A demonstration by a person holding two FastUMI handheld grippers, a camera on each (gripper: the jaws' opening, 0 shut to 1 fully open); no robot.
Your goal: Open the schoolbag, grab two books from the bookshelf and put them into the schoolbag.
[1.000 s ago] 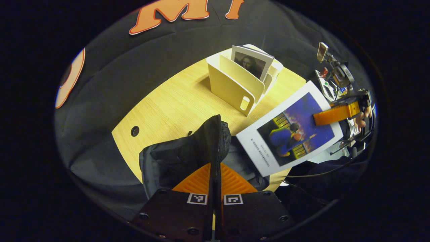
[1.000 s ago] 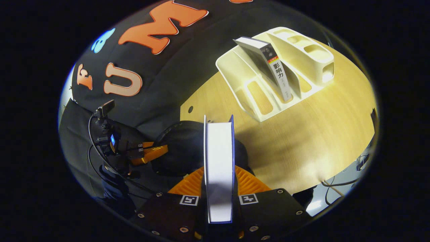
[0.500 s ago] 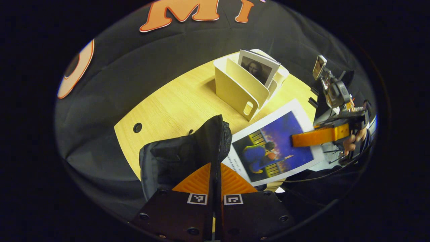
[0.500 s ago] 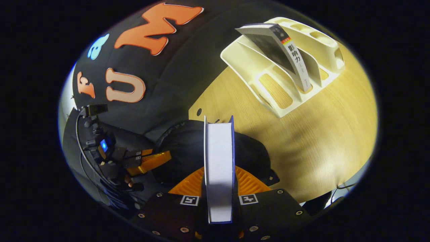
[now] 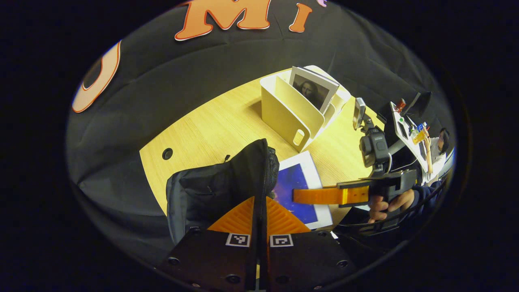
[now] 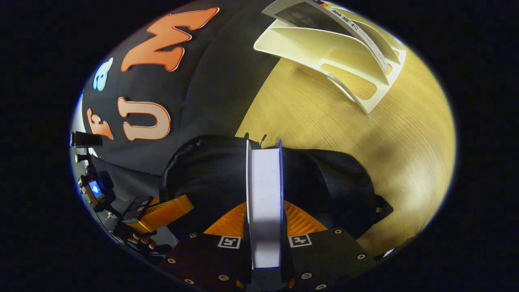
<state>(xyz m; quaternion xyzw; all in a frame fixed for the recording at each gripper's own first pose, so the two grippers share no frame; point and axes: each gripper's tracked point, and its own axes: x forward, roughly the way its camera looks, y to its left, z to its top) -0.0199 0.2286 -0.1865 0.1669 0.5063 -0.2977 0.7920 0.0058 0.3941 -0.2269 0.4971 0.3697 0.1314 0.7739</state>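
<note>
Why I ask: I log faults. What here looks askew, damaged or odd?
Nothing looks damaged or spilled. The book with the portrait cover leans in the cream bookshelf rather than standing upright. The left tool pinches the schoolbag edge; the right tool grips the blue-covered book at the opening.

- Book (image 6: 302, 12) in the bookshelf (image 6: 324, 42), right gripper view: a line of print runs down its pale spine (image 6: 357, 30), too small and warped to read;
- Left gripper (image 5: 259, 200): a pair of square black-and-white coded markers (image 5: 238, 239) on its body; patterns, not letters or numbers;
- Right gripper (image 6: 263, 205): a like pair of coded squares (image 6: 228, 242) on its body.
</note>
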